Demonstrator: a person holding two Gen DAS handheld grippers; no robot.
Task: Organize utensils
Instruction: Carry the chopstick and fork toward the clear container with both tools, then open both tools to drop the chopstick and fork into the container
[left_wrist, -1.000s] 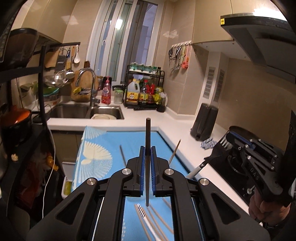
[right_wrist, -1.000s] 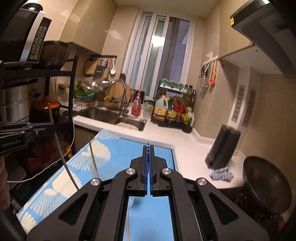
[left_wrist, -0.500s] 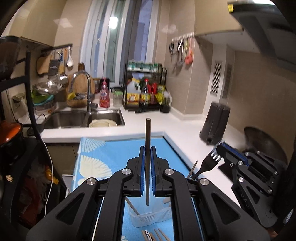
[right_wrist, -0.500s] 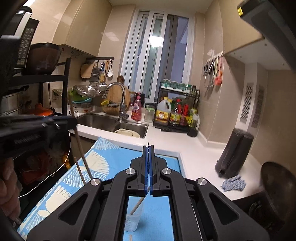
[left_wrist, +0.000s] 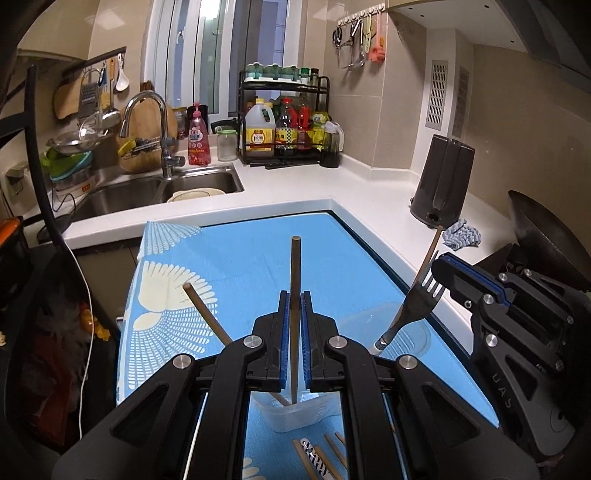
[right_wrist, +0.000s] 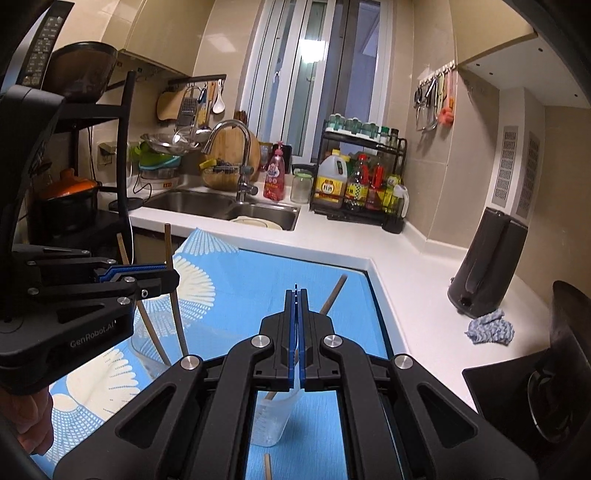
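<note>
My left gripper (left_wrist: 294, 306) is shut on a dark chopstick (left_wrist: 295, 266), held upright with its lower end inside a clear plastic cup (left_wrist: 295, 415) on the blue cloth (left_wrist: 258, 258). Another chopstick (left_wrist: 207, 314) leans in that cup. My right gripper (left_wrist: 443, 269) is shut on a metal fork (left_wrist: 413, 306), tines up, its handle going down into a second clear cup (left_wrist: 384, 332). In the right wrist view the right gripper (right_wrist: 297, 302) is shut, the fork shows only edge-on, and a wooden utensil (right_wrist: 332, 291) leans in the cup (right_wrist: 273, 417) below.
Several loose chopsticks (left_wrist: 321, 458) lie on the cloth near me. A sink (left_wrist: 147, 188) and bottle rack (left_wrist: 284, 122) stand at the back. A dark knife block (left_wrist: 443, 188), a rag (left_wrist: 461, 236) and a wok (left_wrist: 543, 236) are on the right counter.
Both grippers have come down over the clear cups. The chopstick's lower end has entered one cup and the fork's handle the other.
</note>
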